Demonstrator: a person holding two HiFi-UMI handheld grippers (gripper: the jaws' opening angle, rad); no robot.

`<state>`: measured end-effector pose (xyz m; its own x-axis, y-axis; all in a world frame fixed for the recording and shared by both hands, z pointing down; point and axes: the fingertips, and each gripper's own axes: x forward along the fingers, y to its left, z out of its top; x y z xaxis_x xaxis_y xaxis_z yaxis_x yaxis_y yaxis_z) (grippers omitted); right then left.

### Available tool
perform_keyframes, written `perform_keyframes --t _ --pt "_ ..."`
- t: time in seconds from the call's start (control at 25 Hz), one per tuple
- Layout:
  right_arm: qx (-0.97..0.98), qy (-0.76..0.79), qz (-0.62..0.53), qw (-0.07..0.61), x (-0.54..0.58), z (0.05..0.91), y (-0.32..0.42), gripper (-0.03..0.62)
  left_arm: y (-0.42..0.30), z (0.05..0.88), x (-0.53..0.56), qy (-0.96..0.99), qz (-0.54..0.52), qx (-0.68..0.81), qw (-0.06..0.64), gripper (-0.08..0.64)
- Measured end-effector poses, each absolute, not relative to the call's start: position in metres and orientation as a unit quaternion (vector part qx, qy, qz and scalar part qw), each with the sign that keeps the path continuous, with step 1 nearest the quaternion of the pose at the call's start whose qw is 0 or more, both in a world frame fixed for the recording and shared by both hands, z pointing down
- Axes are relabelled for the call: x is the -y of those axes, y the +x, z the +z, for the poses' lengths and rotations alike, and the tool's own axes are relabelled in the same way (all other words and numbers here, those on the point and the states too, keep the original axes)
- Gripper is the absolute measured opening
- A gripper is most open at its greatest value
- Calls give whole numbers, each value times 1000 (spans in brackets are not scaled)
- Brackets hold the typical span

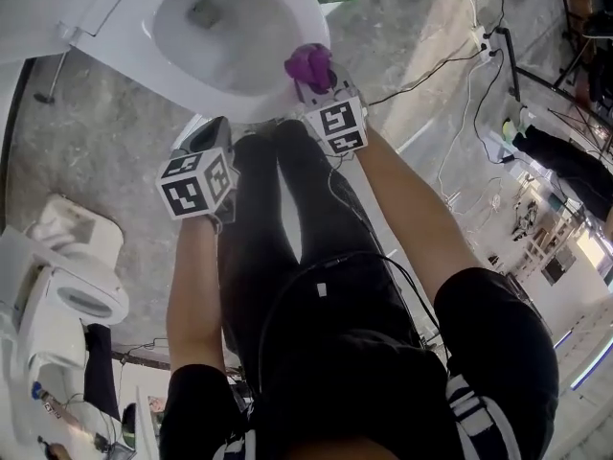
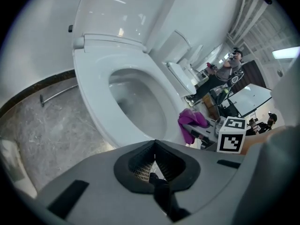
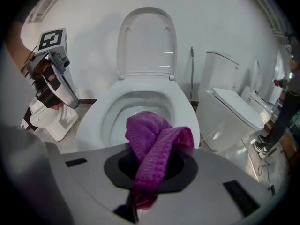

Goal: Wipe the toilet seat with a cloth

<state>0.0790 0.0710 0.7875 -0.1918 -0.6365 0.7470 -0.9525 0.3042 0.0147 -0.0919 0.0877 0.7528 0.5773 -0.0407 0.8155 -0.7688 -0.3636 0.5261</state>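
I have the right gripper (image 3: 151, 170) clamped on a purple cloth (image 3: 154, 139). Its jaws are closed on a bunched fold, and the loose end loops up and forward out of the jaw mouth, so a soft wad leads the tool rather than bare plastic. In the head view that wad sits at the near right rim of the toilet seat (image 1: 308, 22), just beside or on the white ring; no view lets me tell whether it presses on the ring yet. The lid (image 3: 146, 41) stands upright at the far side, which leaves the whole ring exposed for wiping. The right gripper tilts down and forward, an angle I judge suits dragging the cloth along the rim. The left gripper (image 2: 153, 163) carries nothing, and its jaws are drawn fully together with nothing between them. It hangs off the near left of the bowl (image 1: 206, 17), above the grey marbled floor (image 1: 86, 132) and apart from the seat. I read it as parked there so the right one has a free run. The wipe looks to me to be at the front of the ring, with most of the seat left to cover. My worries are that a hard drag could tug the cloth out of so small a pinch, or that the wad could slide off the inner edge into the bowl. A second toilet (image 1: 72, 290) stands at the near left and plays no part.
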Motion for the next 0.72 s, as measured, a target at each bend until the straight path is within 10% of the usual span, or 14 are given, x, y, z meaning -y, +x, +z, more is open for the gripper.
perform_keyframes --t 0.72 --pt "778 392 322 370 -166 762 39 49 -62 724 -127 753 367 281 468 9"
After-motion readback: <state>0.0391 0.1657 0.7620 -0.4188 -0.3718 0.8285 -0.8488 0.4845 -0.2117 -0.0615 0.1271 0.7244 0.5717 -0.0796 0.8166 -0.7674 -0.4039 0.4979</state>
